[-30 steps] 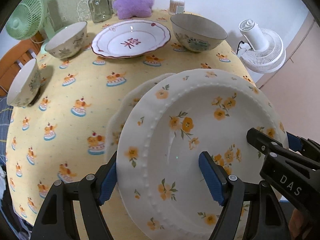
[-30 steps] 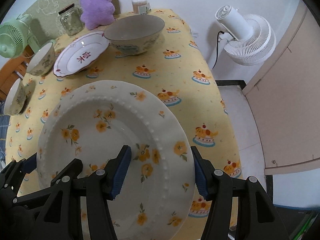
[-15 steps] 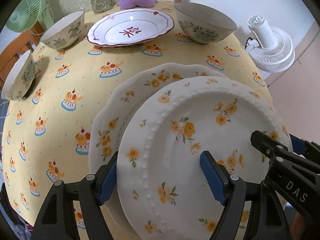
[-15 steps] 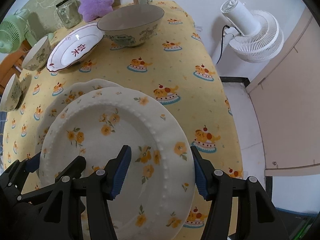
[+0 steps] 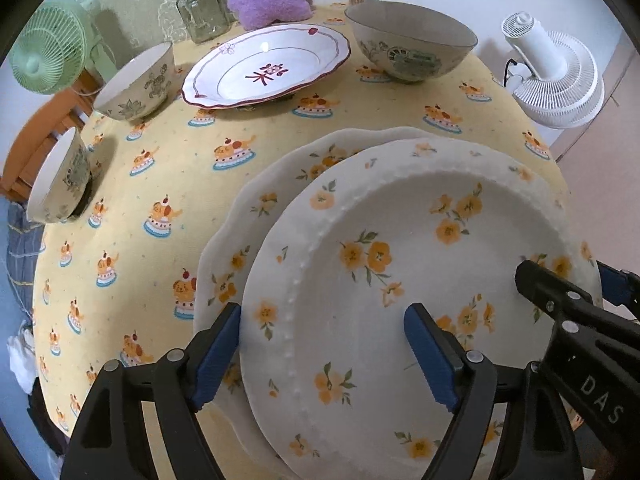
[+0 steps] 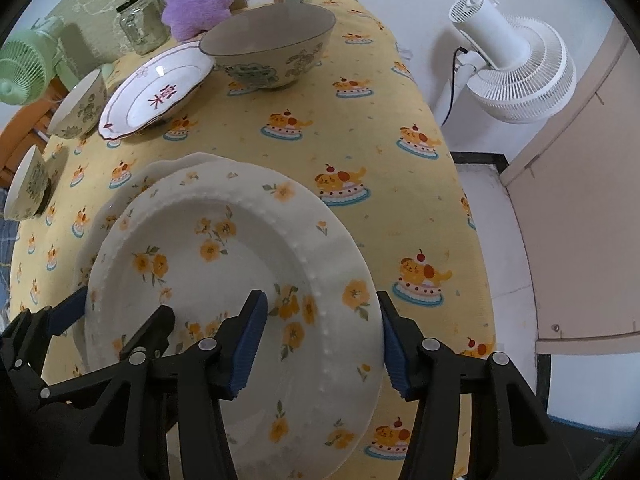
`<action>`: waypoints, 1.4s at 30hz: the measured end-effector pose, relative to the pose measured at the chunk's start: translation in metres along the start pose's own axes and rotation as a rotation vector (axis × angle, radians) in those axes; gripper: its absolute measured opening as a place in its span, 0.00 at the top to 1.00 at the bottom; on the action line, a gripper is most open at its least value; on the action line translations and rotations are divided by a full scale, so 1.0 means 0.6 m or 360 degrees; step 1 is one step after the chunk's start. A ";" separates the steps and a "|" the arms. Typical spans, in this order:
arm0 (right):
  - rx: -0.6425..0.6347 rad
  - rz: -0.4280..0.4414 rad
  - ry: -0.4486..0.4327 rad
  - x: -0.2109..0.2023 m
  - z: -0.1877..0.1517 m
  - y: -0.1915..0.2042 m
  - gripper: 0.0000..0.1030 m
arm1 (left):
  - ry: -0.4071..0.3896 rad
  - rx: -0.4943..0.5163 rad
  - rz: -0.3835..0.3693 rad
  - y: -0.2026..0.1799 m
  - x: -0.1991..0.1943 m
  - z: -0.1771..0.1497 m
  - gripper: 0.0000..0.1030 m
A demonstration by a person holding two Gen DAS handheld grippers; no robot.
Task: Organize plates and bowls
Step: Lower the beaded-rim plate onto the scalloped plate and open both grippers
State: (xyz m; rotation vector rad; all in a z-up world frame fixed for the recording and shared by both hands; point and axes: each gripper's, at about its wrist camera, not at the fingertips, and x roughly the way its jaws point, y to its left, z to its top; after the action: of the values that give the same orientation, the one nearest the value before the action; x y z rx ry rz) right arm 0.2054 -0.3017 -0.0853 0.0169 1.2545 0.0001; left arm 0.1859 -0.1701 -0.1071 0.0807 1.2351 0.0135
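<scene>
Straddling opposite rims of the top plate (image 5: 400, 280), the left gripper (image 5: 320, 352) and right gripper (image 6: 320, 344) each have one pad over the well and one outside the edge. The left jaws have just been opening and the right closing, rim between them both; whether any pad still presses I cannot tell. Compared with a second ago, the plate has come down over the scalloped plate (image 5: 256, 208), which now shows only as a crescent at the left. I judge the stacking nearly done, release pending. Contact between the two plates is hidden. The near rim is cut off by the gripper bodies.
</scene>
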 end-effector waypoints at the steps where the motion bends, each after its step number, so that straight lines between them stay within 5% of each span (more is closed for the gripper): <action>1: 0.0000 0.0001 -0.0002 -0.001 -0.001 -0.001 0.47 | 0.0006 -0.0005 -0.0002 0.003 0.000 -0.001 0.19; 7: -0.0038 -0.0038 -0.0059 -0.023 -0.007 -0.001 0.54 | -0.0010 -0.0042 -0.0060 0.010 -0.018 -0.009 0.18; 32: -0.0039 -0.0119 -0.0051 -0.001 0.024 0.046 0.54 | -0.0097 0.0030 -0.0181 0.035 -0.034 0.007 0.18; 42: 0.0036 -0.0058 -0.0157 -0.049 0.013 0.104 0.34 | -0.0149 0.0106 -0.0259 0.096 -0.061 0.011 0.15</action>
State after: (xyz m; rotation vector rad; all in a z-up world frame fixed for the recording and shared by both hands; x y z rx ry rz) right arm 0.2045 -0.2396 -0.0542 0.0136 1.1559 -0.0463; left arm 0.1820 -0.1151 -0.0664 0.0380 1.1456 -0.1713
